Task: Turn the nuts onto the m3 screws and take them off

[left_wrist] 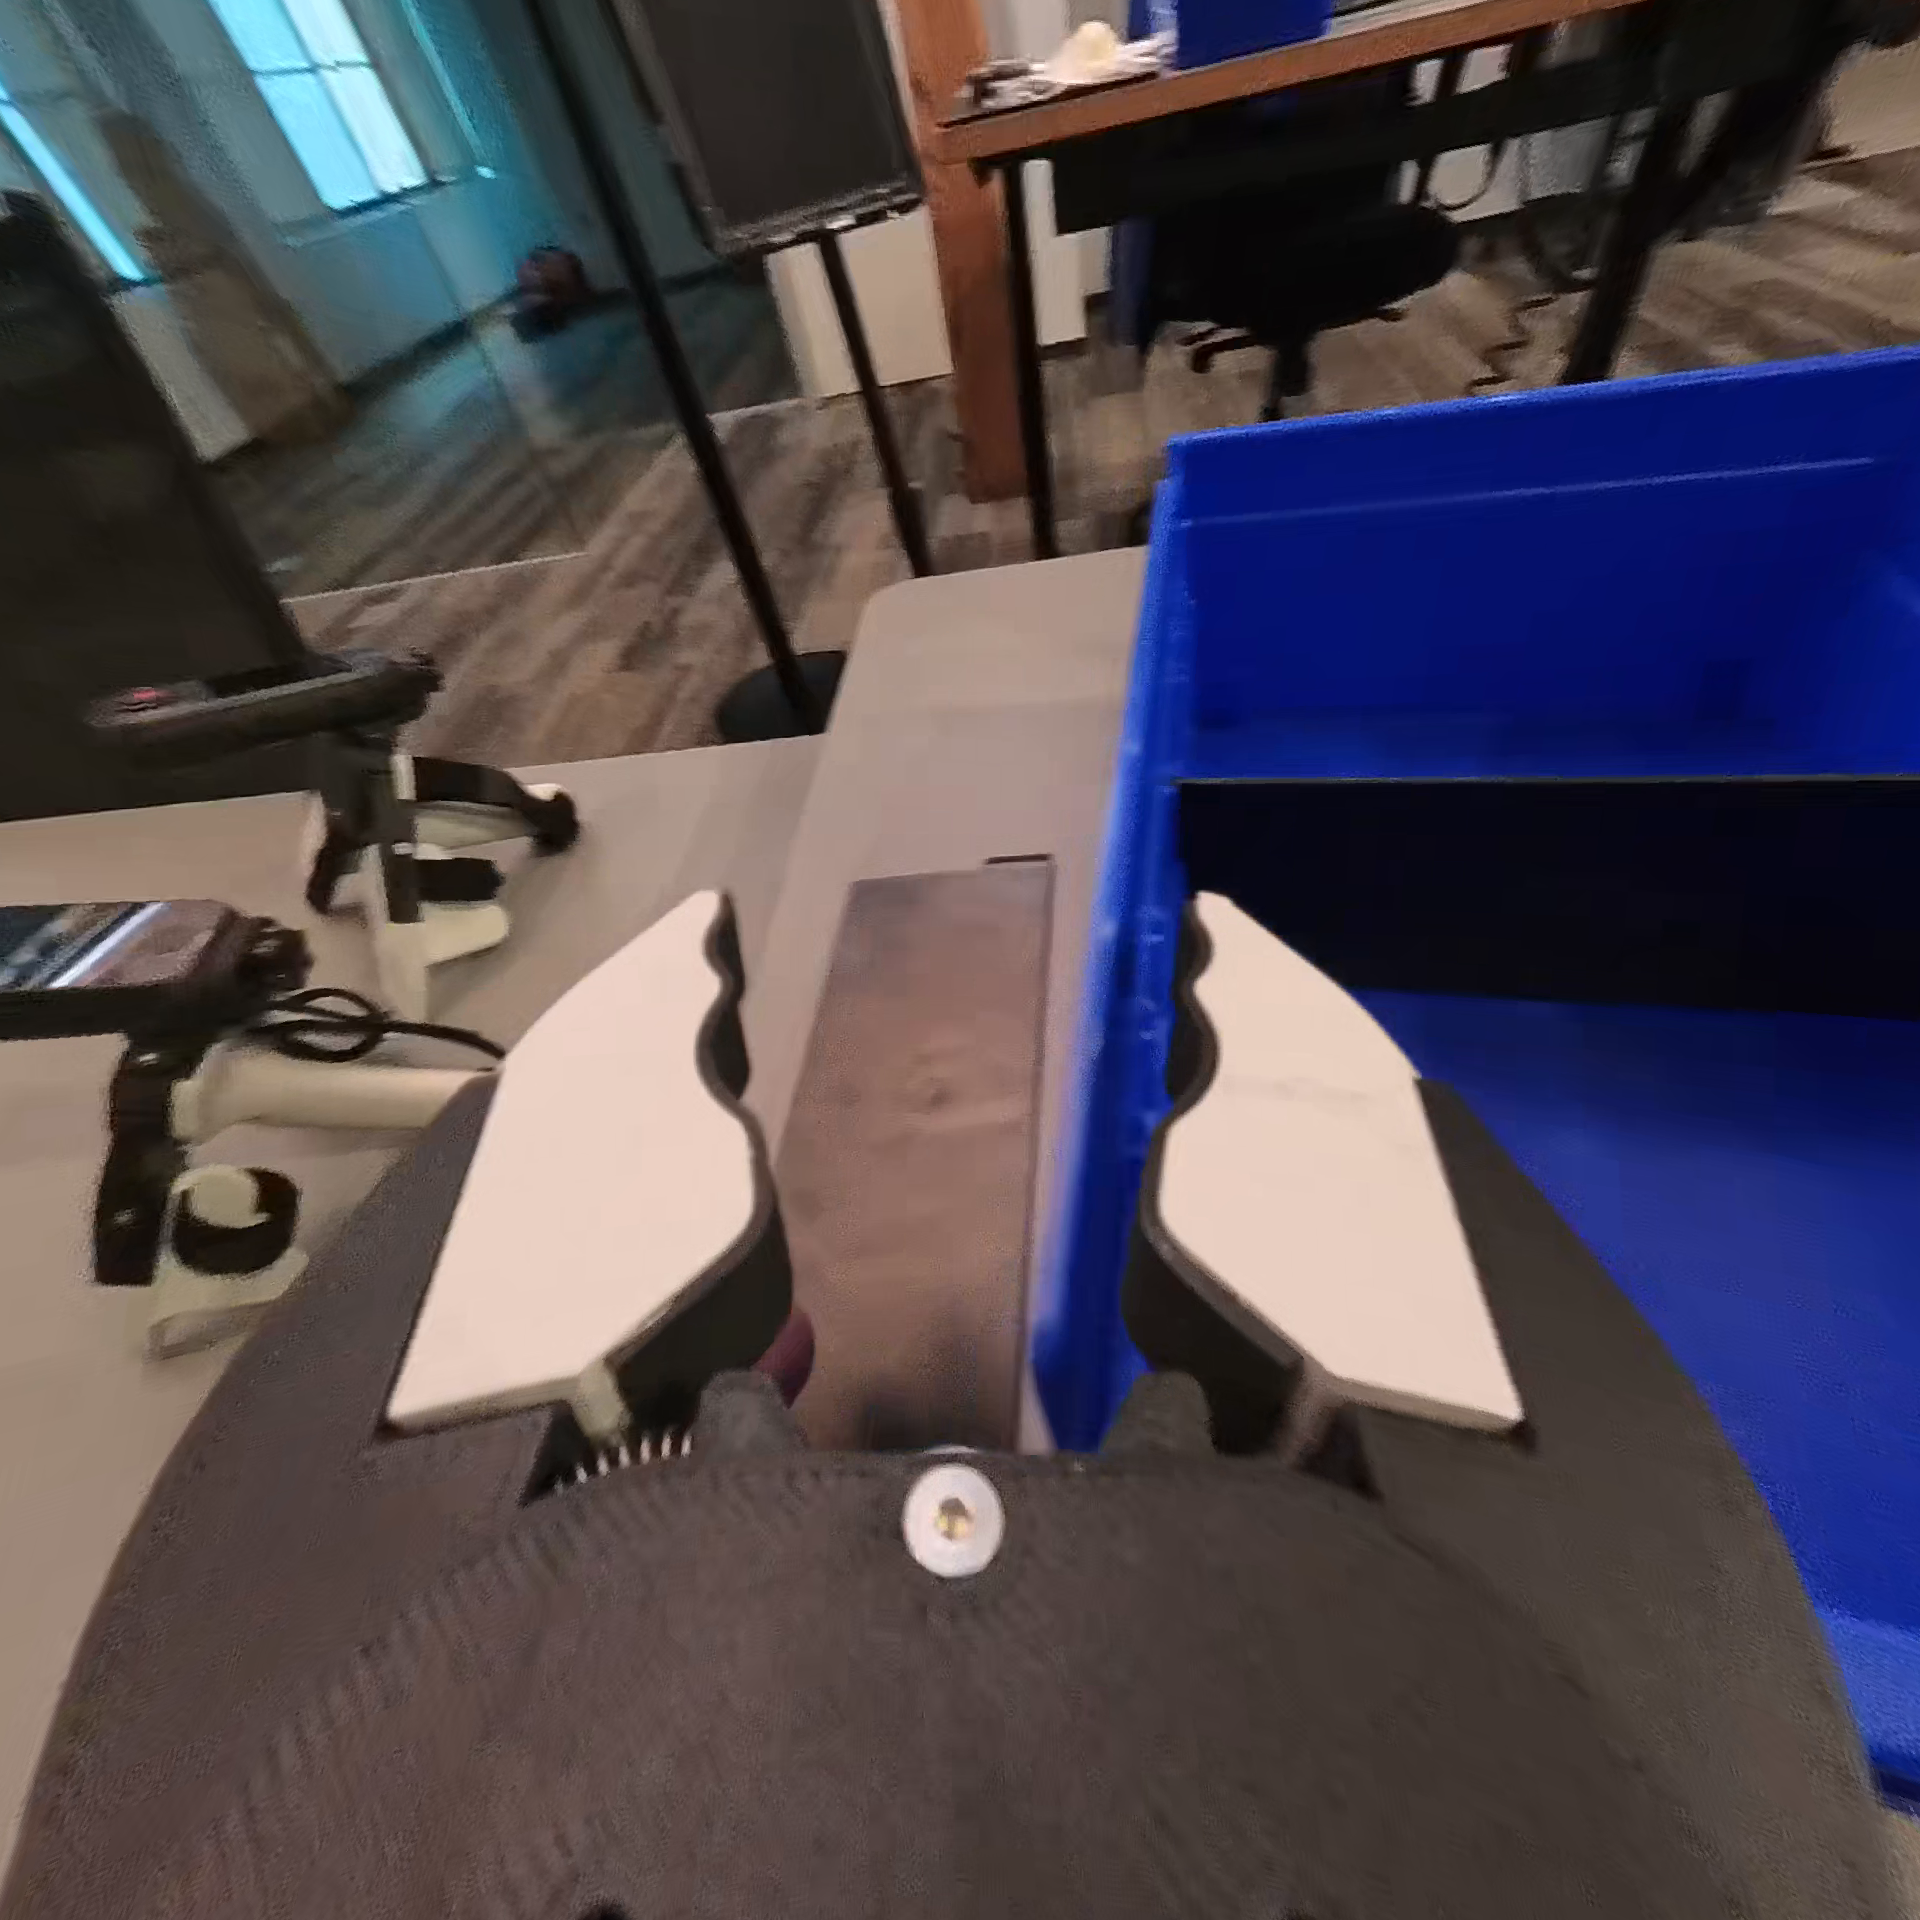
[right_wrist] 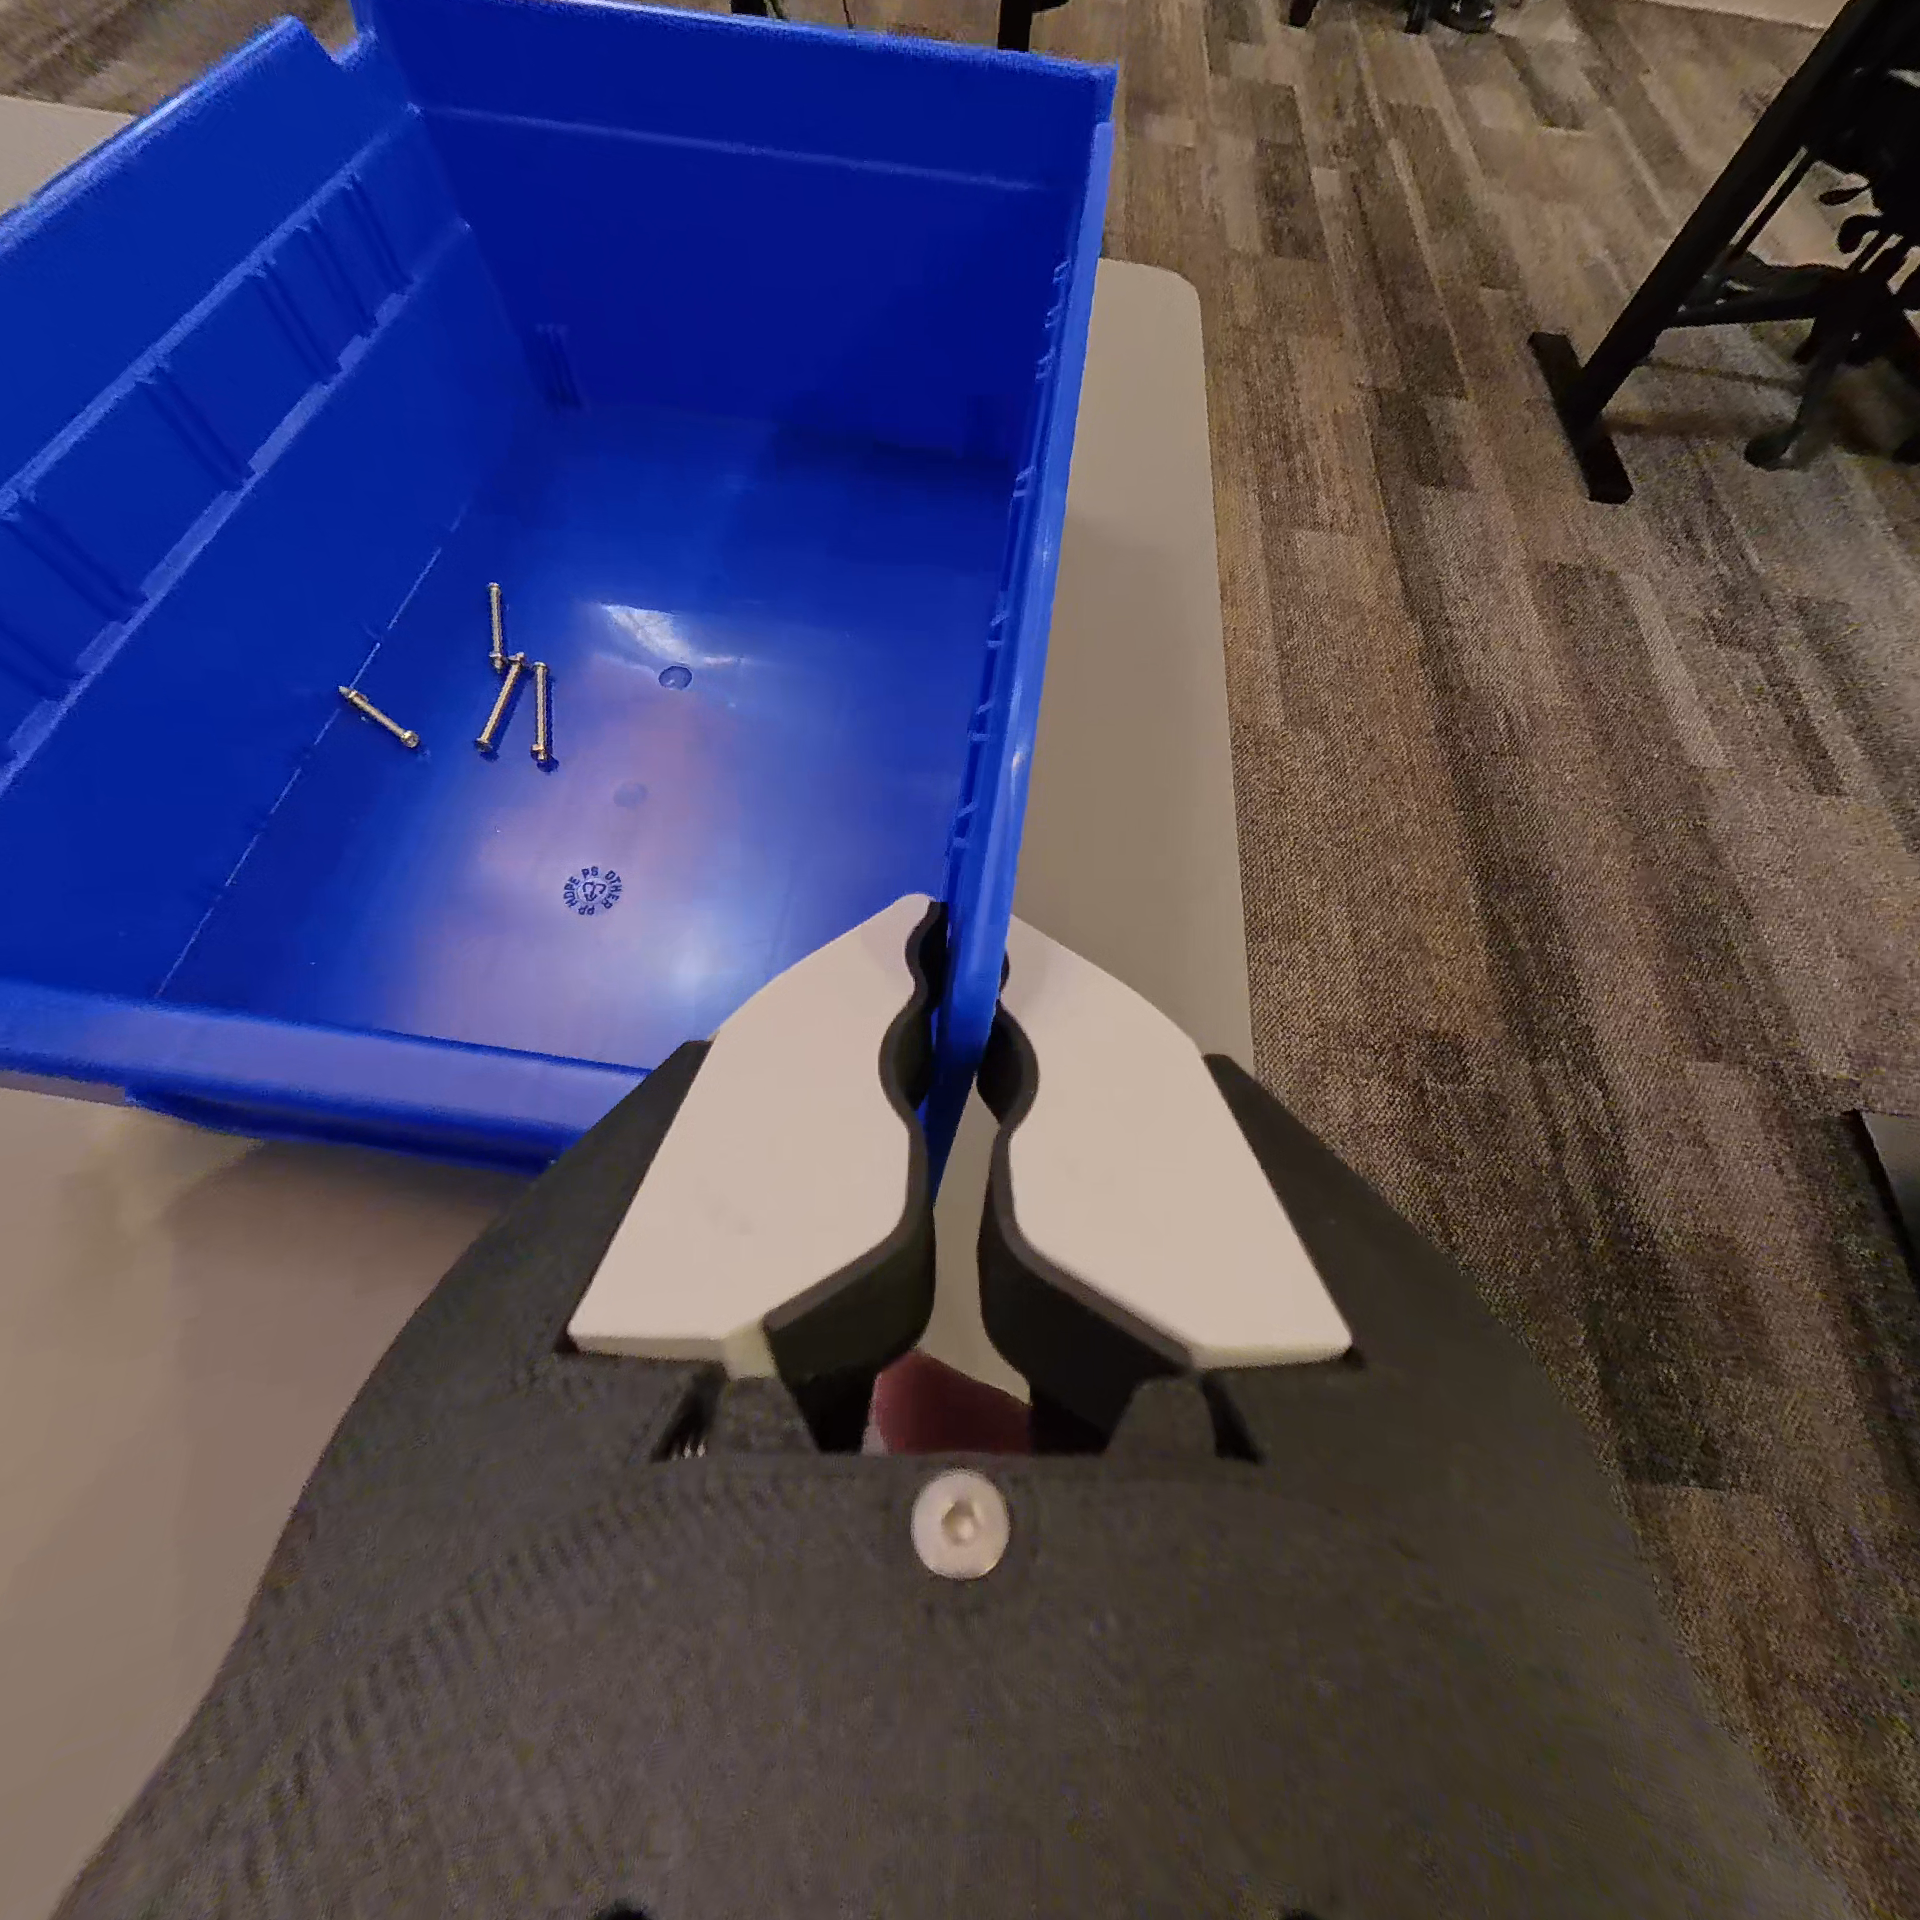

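Blue plastic is the material of the bin (right_wrist: 727, 499), and I use this bin as the landmark for all places. In the right wrist view the right tongs (right_wrist: 961, 935) are nearest to the camera: they are closed on the right side wall of the bin, close to its near corner, with one finger inside the wall and the other finger outside it. Farther in, on the bin floor and toward its left wall, four small metal screws (right_wrist: 509, 686) lie flat; three of them are close together and one lies apart, more to the left. I cannot find any nut in either view. The bin stands on a pale grey tabletop (right_wrist: 1132, 582), whose bare strip runs along the outside of the right wall. Beyond this strip the carpet floor (right_wrist: 1507, 727) shows. In the left wrist view the left tongs (left_wrist: 961, 935) stand wide apart and hold nothing. One finger is outside the left wall of the bin and the other is over the inside. Between the fingers a dark flat bar (left_wrist: 925, 1122) lies on the tabletop, just beside the outside of the bin. Well apart from the bin, on the left side, some black and white devices with cables (left_wrist: 239, 1039) rest on the tabletop. Far behind the bin stands a wooden desk (left_wrist: 1247, 94).
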The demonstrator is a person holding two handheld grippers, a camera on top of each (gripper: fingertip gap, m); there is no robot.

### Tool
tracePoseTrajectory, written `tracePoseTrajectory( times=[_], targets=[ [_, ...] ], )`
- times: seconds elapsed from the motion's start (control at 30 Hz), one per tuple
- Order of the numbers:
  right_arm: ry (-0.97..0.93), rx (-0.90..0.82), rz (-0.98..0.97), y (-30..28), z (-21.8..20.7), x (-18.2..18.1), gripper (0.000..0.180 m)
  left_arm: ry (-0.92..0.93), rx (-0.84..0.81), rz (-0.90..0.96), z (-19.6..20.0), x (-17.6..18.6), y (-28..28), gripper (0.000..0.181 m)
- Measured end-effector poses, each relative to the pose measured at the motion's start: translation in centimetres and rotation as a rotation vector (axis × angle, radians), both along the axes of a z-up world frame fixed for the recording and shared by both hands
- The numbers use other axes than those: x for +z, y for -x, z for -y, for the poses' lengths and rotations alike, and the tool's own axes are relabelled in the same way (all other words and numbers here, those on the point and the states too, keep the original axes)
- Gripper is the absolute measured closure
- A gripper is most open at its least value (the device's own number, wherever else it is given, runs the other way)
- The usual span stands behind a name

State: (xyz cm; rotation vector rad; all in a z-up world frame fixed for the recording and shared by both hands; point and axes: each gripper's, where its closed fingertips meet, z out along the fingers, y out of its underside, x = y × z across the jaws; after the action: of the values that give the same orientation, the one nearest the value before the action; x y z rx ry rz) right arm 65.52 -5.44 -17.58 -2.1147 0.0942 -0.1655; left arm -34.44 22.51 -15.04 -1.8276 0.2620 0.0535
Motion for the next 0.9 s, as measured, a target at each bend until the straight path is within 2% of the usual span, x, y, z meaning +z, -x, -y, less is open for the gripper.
tracePoseTrajectory(
  times=[0.07,0.13,0.2,0.37,0.47,0.57,0.7,0.83,0.9],
  targets=[
    [0.002,0.002,0.0,0.1,0.1,-0.2,0.176,0.071,0.014,0.011,-0.3,-1.4,1.1,0.087],
    [0.005,0.006,-0.016,0.3,0.2,-0.5,0.176,0.116,-0.031,0.113,-0.5,-1.9,1.0,0.085],
    [0.0,0.007,-0.023,0.4,0.2,-0.7,0.176,0.135,-0.076,0.085,-0.7,-2.0,0.6,0.103],
    [-0.006,0.01,-0.029,0.6,0.3,-0.7,0.176,0.173,-0.254,0.156,-0.5,-2.4,-2.2,0.165],
    [-0.003,0.017,-0.023,0.6,0.3,-0.7,0.175,0.186,-0.3,0.22,-0.4,-2.3,-3.1,0.17],
    [-0.01,0.023,-0.016,0.8,0.4,-0.5,0.176,0.168,-0.297,0.175,-0.4,-2.3,-3.3,0.174],
    [-0.011,0.029,-0.023,1.1,0.6,-0.6,0.176,0.176,-0.302,0.214,0.0,-2.2,-3.4,0.177],
    [-0.009,0.029,-0.029,1.2,0.7,-0.7,0.176,0.159,-0.304,0.237,0.8,-1.3,-3.0,0.16],
    [-0.01,0.03,-0.031,1.3,0.7,-0.7,0.176,0.253,-0.29,0.101,1.2,-3.2,-2.8,0.154]
  ],
)
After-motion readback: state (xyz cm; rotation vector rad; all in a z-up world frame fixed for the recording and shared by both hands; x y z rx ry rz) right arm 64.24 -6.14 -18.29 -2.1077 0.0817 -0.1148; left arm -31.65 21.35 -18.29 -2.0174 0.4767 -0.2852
